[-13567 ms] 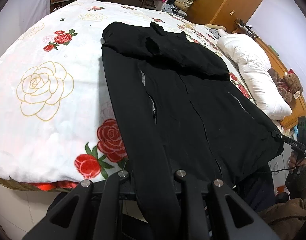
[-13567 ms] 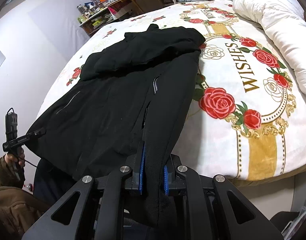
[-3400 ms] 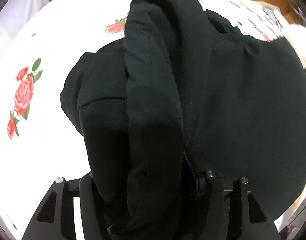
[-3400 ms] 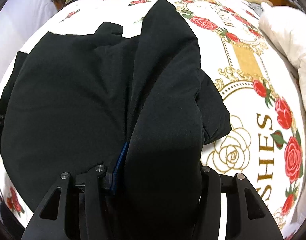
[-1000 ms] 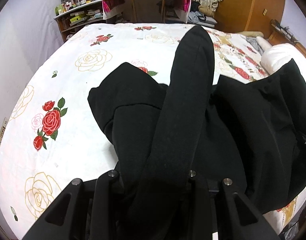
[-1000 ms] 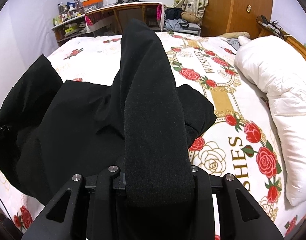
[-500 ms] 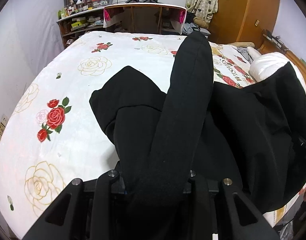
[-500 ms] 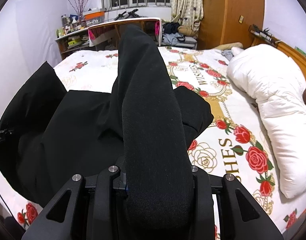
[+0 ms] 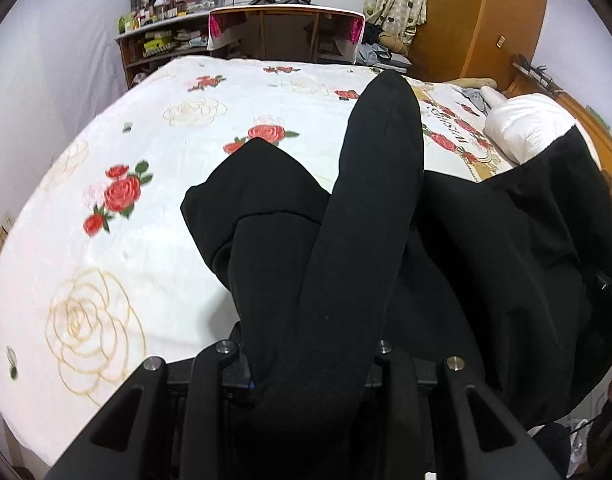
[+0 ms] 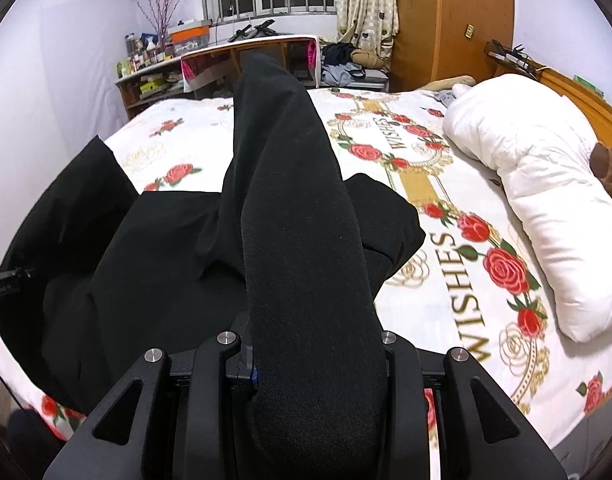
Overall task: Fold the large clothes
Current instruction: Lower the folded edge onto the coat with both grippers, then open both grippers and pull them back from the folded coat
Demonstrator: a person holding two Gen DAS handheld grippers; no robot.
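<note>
— Tongs first: what are they doing?

— Both are clamping on the black jacket [image 9: 485,264]. The left gripper [image 9: 306,364] is pinching a thick fold of it between its fingers, and the cloth is draping over them so the tips are hiding underneath. The right gripper [image 10: 313,360] is doing the same in its own view, biting on another bunched fold that is rising up the middle of the picture.

— And where is the jacket lying?

— It is hanging between the two grippers, with its far part resting on the bedspread [image 10: 445,288] near the front edge of the bed. One black corner is poking out over the roses in the left view; another is spreading beside the gold band in the right view.

— Any writing showing?

— Gold letters on the bedspread are reading "WISHES" [image 10: 463,292], running beside the jacket's right edge, and the same word is appearing again, smaller, farther up the bed.

— What is sitting around it?

— A white duvet roll [image 10: 545,200] is lying along the right side, well apart from the jacket, with a brown stuffed toy [image 10: 607,168] just beyond it. A desk [image 9: 286,28] and crowded shelves [image 10: 146,72] are standing past the far end of the bed, next to a wooden wardrobe [image 10: 453,20].
</note>
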